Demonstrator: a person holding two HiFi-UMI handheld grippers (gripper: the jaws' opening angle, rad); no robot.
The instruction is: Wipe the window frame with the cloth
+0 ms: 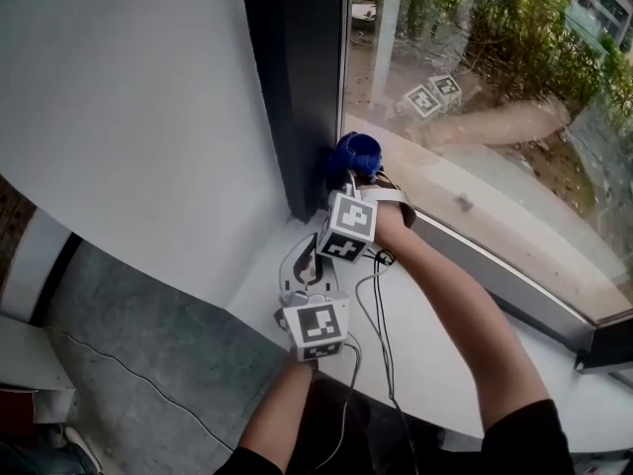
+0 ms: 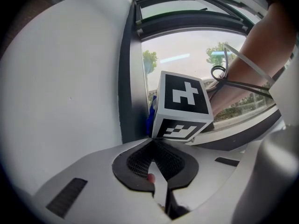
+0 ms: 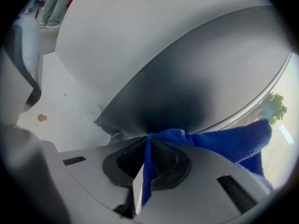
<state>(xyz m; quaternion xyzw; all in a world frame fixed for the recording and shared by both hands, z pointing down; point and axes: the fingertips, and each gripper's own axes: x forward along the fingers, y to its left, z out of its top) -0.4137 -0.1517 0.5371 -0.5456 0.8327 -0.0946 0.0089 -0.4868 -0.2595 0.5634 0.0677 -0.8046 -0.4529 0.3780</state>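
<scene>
- Two grippers in shot. State of each?
- Right gripper [image 1: 348, 178] is clamped on the cloth [image 1: 358, 152]. Its own view shows the jaws [image 3: 147, 139] closed, with a blue fold running down between the pads and the rest of the cloth [image 3: 233, 141] bunched out to the right.
- Left one?
- Left gripper [image 1: 302, 260] has its jaws together and is holding nothing. In its own view the tips [image 2: 153, 142] meet just under the right gripper's marker cube [image 2: 182, 106].
- Where's the cloth relative to the frame?
- It's at the bottom inside corner. The dark frame post [image 1: 297, 87] meets the white sill [image 1: 445, 334] there, and the cloth sits at the foot of the post on the glass [image 1: 475, 87] side. From the right gripper view the post [image 3: 201, 83] fills the background directly behind the cloth. It looks pressed against it, but I can't confirm contact.
- How are the arms placed?
- Right forearm reaches across the sill from lower right, with the gripper pointed into the corner. Left gripper is just behind and below it, over the sill's near edge and aimed the same way. The two are close, and I can't tell if they touch.
- Anything else?
- Cables [image 1: 381, 325] trail from the grippers over the sill. White wall [image 1: 129, 117] is left of the post, grey floor [image 1: 148, 354] below. The left view catches a blue sliver of cloth [image 2: 150, 115] beside the post [image 2: 128, 101].
</scene>
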